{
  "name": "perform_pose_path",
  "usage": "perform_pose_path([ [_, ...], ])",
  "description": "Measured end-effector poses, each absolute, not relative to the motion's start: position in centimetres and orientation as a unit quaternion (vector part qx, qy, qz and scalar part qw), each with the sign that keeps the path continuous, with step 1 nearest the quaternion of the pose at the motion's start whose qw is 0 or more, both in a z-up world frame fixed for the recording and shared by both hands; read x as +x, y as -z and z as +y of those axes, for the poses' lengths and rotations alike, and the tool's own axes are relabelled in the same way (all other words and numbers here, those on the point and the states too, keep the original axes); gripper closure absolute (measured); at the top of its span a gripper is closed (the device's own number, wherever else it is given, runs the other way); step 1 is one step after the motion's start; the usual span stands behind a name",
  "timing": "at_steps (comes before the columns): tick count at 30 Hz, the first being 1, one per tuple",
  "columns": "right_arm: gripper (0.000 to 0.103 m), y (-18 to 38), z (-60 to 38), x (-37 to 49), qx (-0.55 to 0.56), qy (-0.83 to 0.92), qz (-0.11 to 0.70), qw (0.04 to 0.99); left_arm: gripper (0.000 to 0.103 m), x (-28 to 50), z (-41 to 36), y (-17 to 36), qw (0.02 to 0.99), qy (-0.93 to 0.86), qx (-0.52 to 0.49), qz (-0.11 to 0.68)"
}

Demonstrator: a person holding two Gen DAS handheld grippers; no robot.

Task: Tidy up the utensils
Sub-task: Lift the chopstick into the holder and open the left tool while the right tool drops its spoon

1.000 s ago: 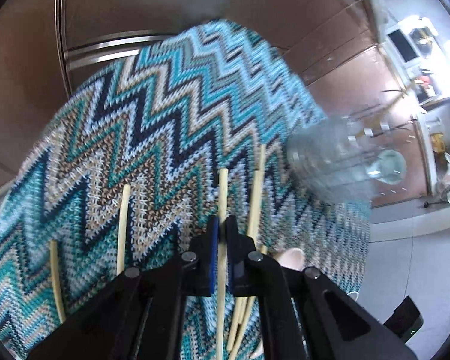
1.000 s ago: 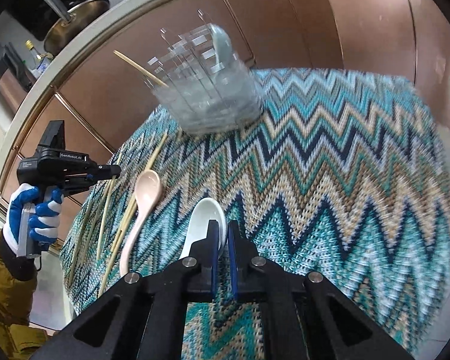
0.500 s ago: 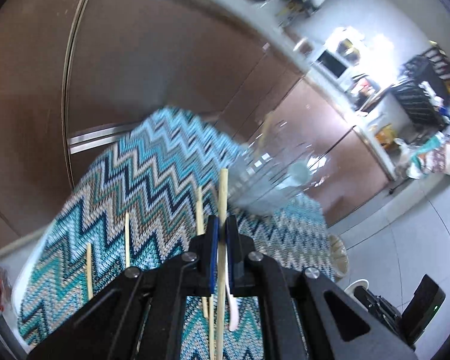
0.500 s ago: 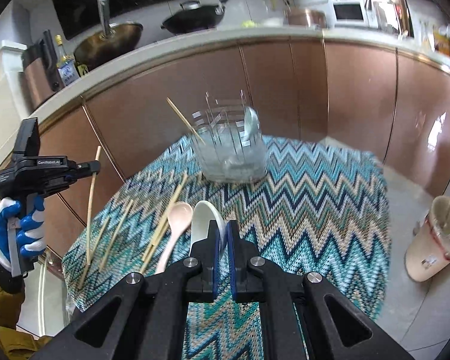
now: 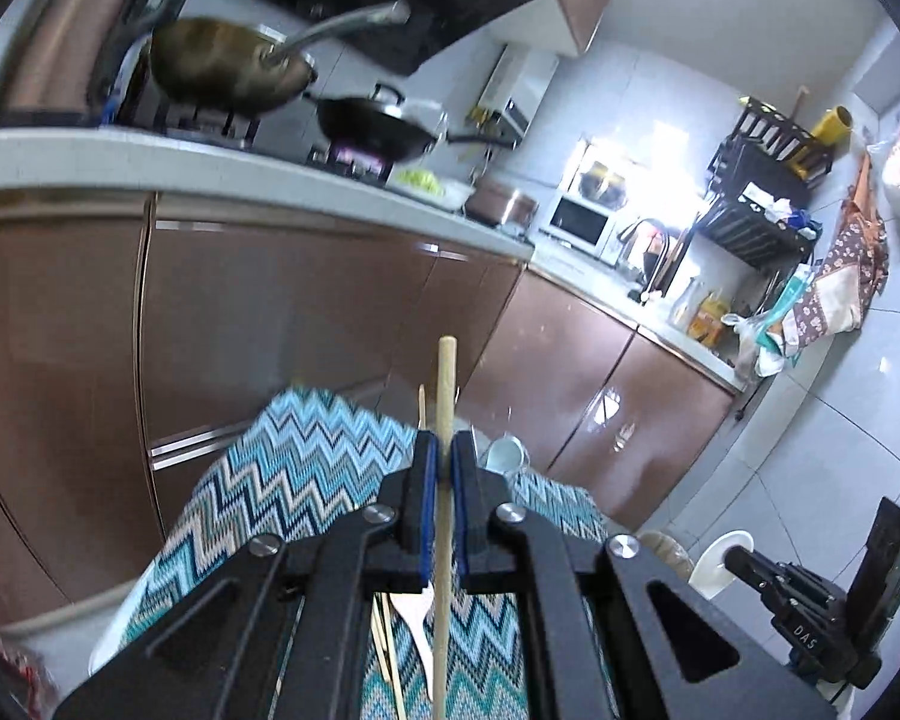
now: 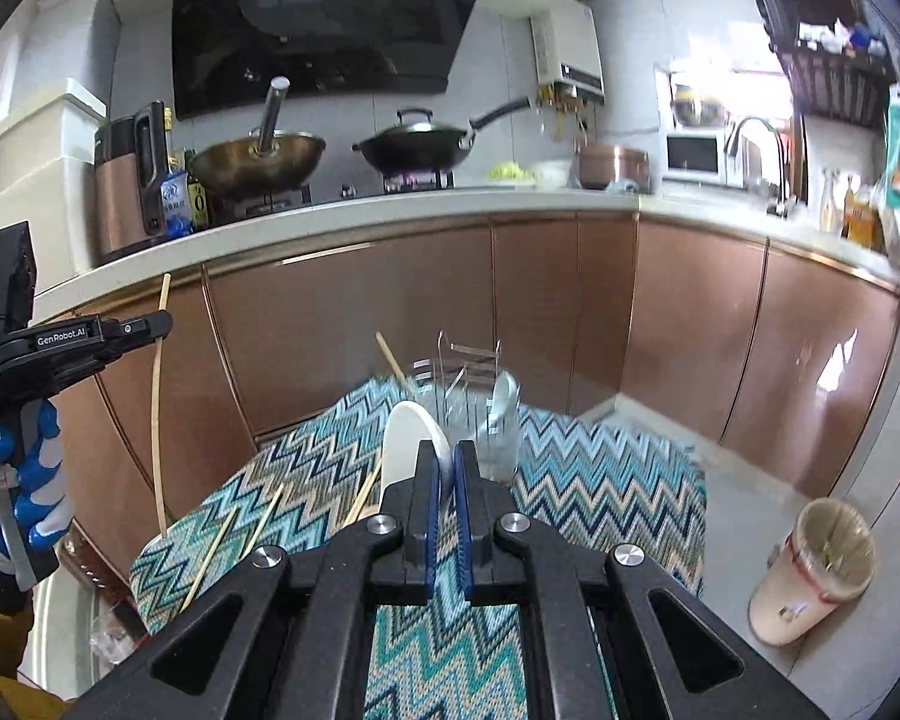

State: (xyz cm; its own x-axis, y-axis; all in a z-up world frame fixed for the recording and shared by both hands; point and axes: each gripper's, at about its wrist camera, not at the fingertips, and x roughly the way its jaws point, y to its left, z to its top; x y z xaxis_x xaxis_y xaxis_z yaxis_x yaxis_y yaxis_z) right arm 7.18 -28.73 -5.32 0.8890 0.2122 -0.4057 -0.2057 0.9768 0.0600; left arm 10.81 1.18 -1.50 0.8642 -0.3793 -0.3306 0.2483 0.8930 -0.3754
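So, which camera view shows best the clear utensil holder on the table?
The right wrist view: the clear utensil holder stands beyond the white spoon, with its dividers visible. In the left wrist view the left gripper and its chopstick hide nearly all of it.

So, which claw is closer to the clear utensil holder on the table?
Probably right. The right claw, shut on a white spoon, points straight at the holder. The left claw, with a chopstick, is off to its left.

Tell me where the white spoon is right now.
The white spoon is clamped in the right gripper, raised above the zigzag cloth, just in front of the clear utensil holder in the right wrist view.
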Motion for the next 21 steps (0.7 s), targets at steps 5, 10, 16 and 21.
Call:
perform_pose_path([
  [5,0.098,4.3,-28.3,7.6,-0.006,-0.098,0.187,0.978,0.098,10.9,0.5,0.1,0.963,0.150,-0.148,0.169],
  [10,0.098,3.7,-28.4,8.9,-0.010,-0.091,0.169,0.981,0.098,12.3,-0.4,-0.5,0.969,0.137,-0.139,0.149],
  [16,0.098,2.4,-29.1,11.6,-0.014,-0.079,0.137,0.987,0.098,16.0,-2.0,-1.4,0.970,0.148,-0.140,0.137],
  [21,0.098,1.3,-29.1,15.2,-0.021,-0.069,0.105,0.992,0.098,20.1,-4.1,-2.9,0.974,0.141,-0.147,0.103],
])
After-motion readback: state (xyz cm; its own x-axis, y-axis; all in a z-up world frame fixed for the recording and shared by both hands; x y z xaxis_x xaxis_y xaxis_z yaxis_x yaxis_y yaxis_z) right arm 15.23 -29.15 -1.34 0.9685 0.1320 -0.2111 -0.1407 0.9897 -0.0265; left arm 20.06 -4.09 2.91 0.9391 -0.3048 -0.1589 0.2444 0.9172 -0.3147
